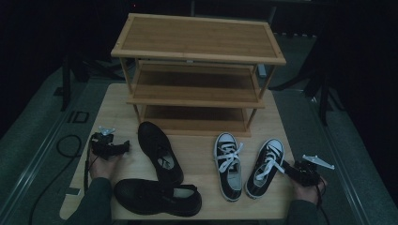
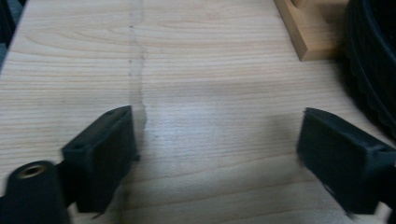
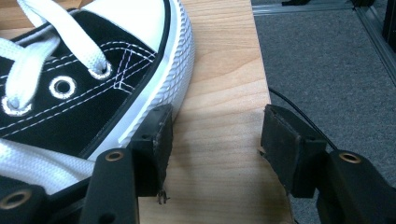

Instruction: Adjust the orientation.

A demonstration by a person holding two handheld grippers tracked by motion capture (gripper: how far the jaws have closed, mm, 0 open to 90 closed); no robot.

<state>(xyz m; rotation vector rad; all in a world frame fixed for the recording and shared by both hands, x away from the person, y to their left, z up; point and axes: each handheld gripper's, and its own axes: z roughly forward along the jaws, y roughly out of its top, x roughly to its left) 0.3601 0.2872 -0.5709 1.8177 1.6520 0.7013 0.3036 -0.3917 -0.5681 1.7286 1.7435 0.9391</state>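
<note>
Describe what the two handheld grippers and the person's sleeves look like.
Both grippers are black. The left gripper has blocky black jaw pads and a small grey three-cornered plate on top; a dark cable trails from it. The right gripper has the same square black pads, brass-ringed screw holes behind them, and a pale plate. The sleeves are dark grey-green.

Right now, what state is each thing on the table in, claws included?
Left claw: open, nothing between its jaws, over bare table.
Right claw: open, one jaw at the sole of the right sneaker, not gripping.
Left sneaker: upright, laced, toe toward the rack.
Right sneaker: upright, laced.
Black shoe by the rack: upright.
Black shoe at the near edge: upright, lying crosswise.
Shoe rack: three shelves, all bare.
</note>
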